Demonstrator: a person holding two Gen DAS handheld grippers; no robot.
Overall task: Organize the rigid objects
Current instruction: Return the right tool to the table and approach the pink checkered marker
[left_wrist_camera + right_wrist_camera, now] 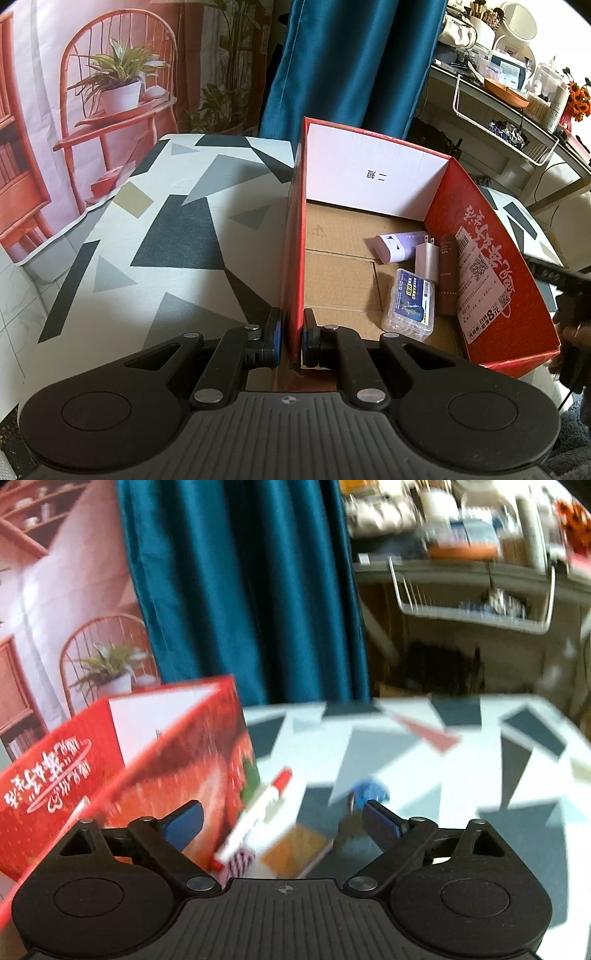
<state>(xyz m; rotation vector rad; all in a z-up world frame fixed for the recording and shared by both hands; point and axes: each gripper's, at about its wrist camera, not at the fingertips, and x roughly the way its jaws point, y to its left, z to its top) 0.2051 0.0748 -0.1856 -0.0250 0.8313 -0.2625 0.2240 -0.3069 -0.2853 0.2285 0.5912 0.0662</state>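
My left gripper (293, 343) is shut on the near left wall of the open red box (480, 258), one pad outside and one inside. Inside the box lie a lavender tube (397, 245), a white plug (426, 264), a brown tube (447, 275) and a clear case with a blue label (408, 306). The right wrist view is blurred. My right gripper (282, 818) stands open above the table beside the red box (147, 757). A white marker with a red cap (258, 816) lies below the gap, untouched by the pads. A small blue round object (369, 792) sits by the right fingertip.
The table wears a cloth with grey and black triangles (166, 240). An orange flat card (295, 849) and a striped item (240, 860) lie near the marker. A teal curtain (351, 62) hangs behind, and cluttered shelves (517, 74) stand at the right.
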